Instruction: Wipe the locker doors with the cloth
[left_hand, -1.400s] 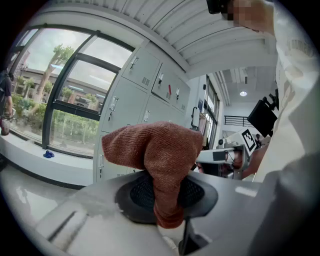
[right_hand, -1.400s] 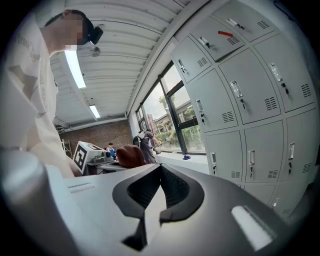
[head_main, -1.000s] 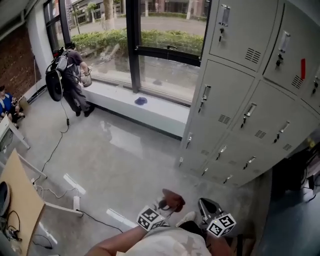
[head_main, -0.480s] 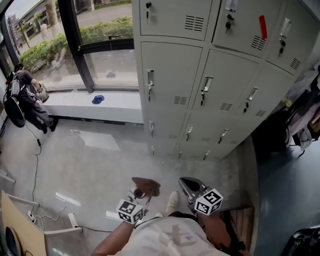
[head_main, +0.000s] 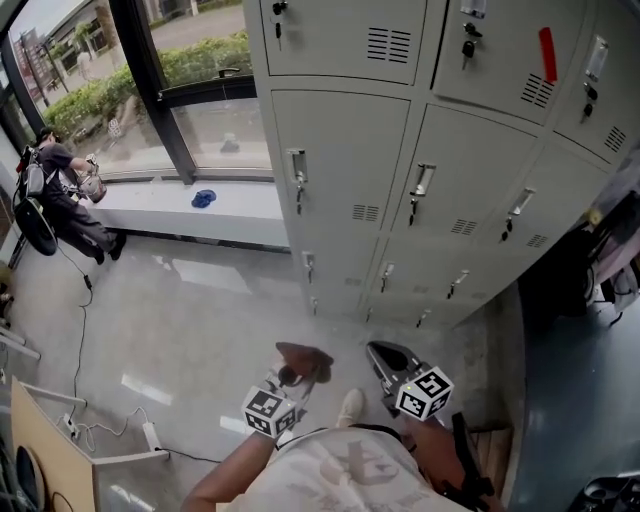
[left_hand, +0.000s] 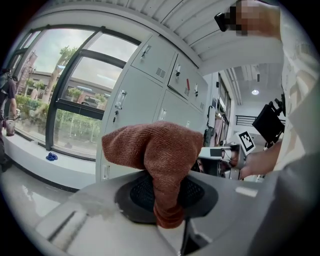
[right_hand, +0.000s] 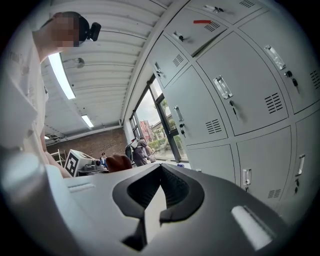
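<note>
While the left gripper (left_hand: 167, 190) pinches one cloth (left_hand: 160, 145), the right gripper (right_hand: 160, 171) fingers meet, empty.

Lockers (head_main: 420, 180) now nearer and squarely ahead, window (head_main: 200, 90) farther left.

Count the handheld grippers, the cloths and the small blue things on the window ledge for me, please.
Grippers: 2, the left gripper and the right gripper
Brown cloth: 1, clamped in the left gripper
Blue item on the window ledge: 1
Total: 4
</note>
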